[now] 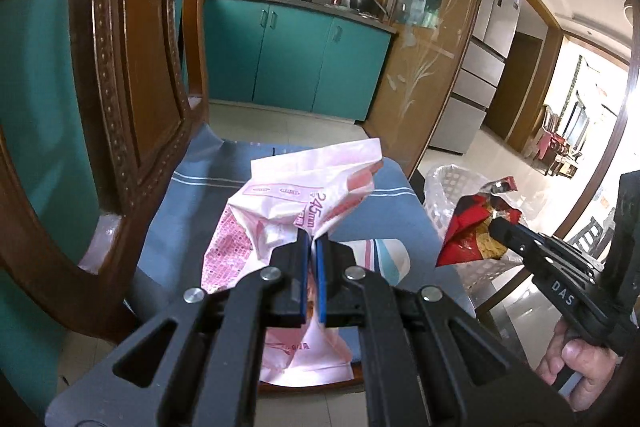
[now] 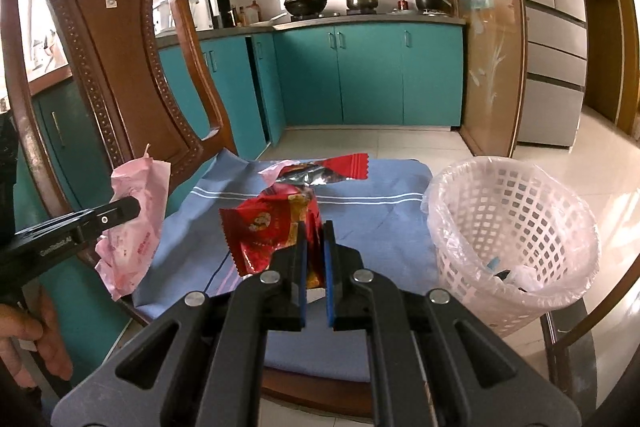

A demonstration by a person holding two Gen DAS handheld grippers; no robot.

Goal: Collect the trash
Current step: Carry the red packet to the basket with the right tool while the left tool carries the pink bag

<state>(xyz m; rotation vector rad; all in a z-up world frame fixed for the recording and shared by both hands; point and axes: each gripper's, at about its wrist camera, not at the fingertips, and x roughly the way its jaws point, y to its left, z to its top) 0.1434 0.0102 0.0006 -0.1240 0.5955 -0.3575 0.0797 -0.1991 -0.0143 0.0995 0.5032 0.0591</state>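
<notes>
My left gripper [image 1: 311, 239] is shut on a crumpled pink and white plastic wrapper [image 1: 280, 211] and holds it above the blue cushion [image 1: 200, 195] of a wooden chair. That wrapper also shows in the right wrist view [image 2: 136, 223]. My right gripper [image 2: 314, 227] is shut on a red snack packet [image 2: 276, 223] above the same cushion [image 2: 380, 227]. The packet also shows in the left wrist view [image 1: 476, 227]. A white lattice trash basket [image 2: 508, 227] lined with a clear bag stands right of the chair.
The carved wooden chair back [image 2: 108, 55] rises at the left. Teal kitchen cabinets [image 2: 360, 75] and a stove with pots stand behind. A fridge [image 2: 560, 39] is at the far right. The basket holds a few scraps [image 2: 516, 275].
</notes>
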